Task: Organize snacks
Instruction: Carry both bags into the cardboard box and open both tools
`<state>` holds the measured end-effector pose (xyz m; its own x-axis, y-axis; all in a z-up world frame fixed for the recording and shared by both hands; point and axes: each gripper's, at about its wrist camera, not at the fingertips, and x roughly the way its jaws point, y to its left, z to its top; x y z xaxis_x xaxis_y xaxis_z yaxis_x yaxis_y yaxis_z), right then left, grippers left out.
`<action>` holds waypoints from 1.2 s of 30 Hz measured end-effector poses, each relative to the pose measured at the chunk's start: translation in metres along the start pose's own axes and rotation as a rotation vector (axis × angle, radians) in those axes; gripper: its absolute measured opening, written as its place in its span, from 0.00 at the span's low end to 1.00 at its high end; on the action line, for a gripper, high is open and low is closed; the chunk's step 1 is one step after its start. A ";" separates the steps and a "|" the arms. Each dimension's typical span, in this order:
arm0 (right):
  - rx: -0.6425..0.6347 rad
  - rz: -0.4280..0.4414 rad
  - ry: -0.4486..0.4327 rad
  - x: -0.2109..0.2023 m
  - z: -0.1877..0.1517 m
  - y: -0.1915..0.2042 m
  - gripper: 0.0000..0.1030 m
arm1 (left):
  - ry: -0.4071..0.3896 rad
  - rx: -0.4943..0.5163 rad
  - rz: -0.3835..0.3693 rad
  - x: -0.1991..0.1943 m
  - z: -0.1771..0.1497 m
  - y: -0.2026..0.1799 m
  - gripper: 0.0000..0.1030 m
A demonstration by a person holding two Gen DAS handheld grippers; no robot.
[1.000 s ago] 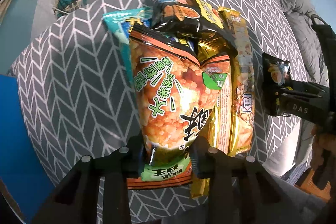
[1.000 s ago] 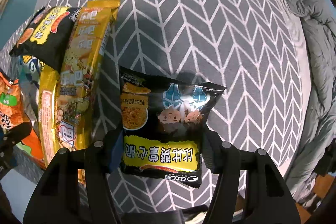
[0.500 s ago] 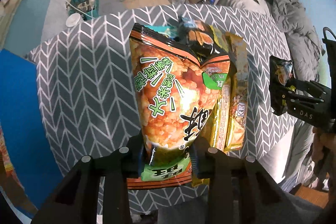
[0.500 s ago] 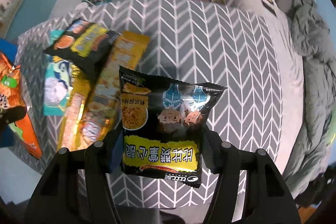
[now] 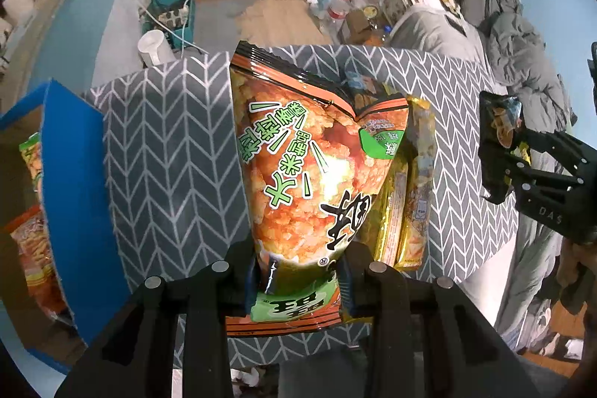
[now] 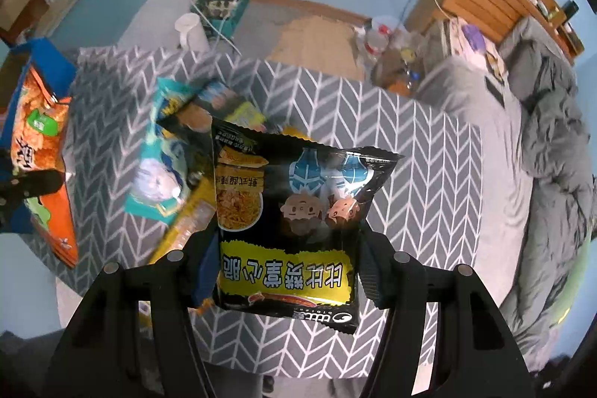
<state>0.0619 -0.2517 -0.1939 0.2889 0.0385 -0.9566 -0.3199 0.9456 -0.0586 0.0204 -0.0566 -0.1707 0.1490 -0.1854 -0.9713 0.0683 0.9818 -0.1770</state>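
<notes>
My left gripper (image 5: 298, 282) is shut on a big orange and green rice cracker bag (image 5: 309, 174), held above the grey chevron table (image 5: 164, 152). My right gripper (image 6: 287, 267) is shut on a black and yellow noodle snack bag (image 6: 294, 211), also lifted over the table (image 6: 410, 152). In the left wrist view the right gripper (image 5: 500, 166) shows at the right edge with its black bag (image 5: 502, 122). The orange bag (image 6: 41, 166) appears at the left edge of the right wrist view. Two gold packets (image 5: 410, 196) lie on the table, and a teal bag (image 6: 160, 170) lies beside them.
A blue-walled box (image 5: 71, 196) at the table's left holds orange snack packs (image 5: 37, 248). Another black and yellow pack (image 6: 227, 107) lies partly hidden near the teal bag. A grey bed (image 6: 541, 144) is to the right. A white cup (image 6: 190, 32), cables and clutter sit on the floor beyond.
Both grippers have risen with their bags, so the table looks smaller and more floor shows. The blue box has come into the left wrist view. The right wrist view has rolled.
</notes>
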 end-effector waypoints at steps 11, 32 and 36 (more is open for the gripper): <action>-0.080 0.035 -0.064 -0.025 0.033 0.027 0.60 | -0.055 -0.063 -0.004 -0.029 0.000 0.024 0.34; -0.305 0.176 -0.142 -0.054 0.082 0.129 0.60 | -0.174 -0.211 0.051 -0.094 -0.024 0.095 0.34; -0.355 0.210 -0.150 -0.057 0.087 0.155 0.60 | -0.187 -0.249 0.065 -0.103 -0.031 0.113 0.34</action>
<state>0.0744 -0.0791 -0.1239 0.3035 0.2891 -0.9079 -0.6688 0.7433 0.0131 -0.0183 0.0743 -0.0952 0.3255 -0.1035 -0.9398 -0.1872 0.9673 -0.1714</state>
